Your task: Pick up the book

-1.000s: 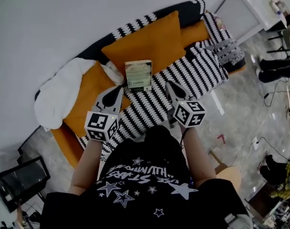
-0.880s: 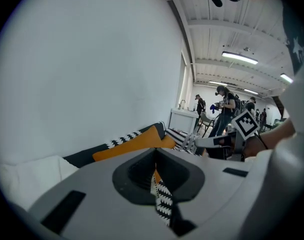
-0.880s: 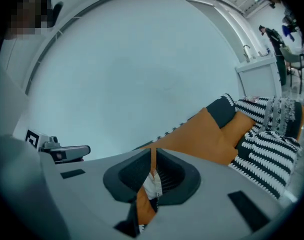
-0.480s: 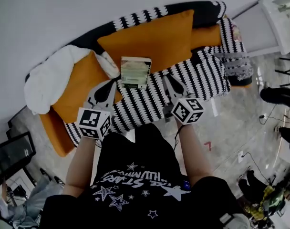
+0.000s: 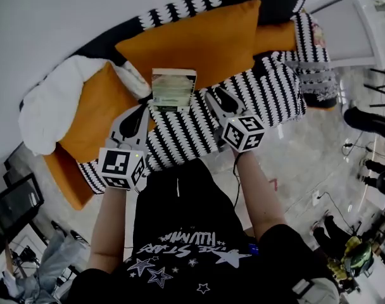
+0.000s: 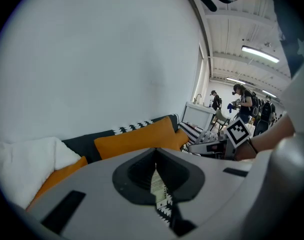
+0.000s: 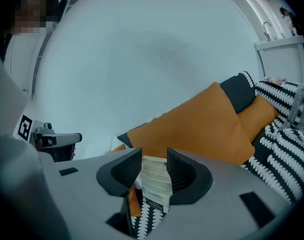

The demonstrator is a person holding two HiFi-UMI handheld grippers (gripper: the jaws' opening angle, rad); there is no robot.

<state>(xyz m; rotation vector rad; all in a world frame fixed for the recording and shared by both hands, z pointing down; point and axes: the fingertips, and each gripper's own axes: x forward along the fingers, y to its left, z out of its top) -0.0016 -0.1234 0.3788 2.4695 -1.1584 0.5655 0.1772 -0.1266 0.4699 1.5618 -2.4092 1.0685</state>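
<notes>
Orange fabric of a large cushion (image 5: 199, 43) backs the book (image 5: 173, 88), which lies on the black-and-white striped sofa cover (image 5: 249, 100) with its far edge at the cushion's base and its near edge facing open seat. To its left a smaller orange cushion (image 5: 91, 113) and a white blanket (image 5: 50, 109) crowd the seat; to its right the cover runs bare. The left gripper (image 5: 144, 108) hovers near the book's near-left corner, jaws together and empty. The right gripper (image 5: 210, 95) sits just beside the book's right edge. Its jaws have just been opening and stand apart with nothing between the pads; the book shows beyond the gap.
</notes>
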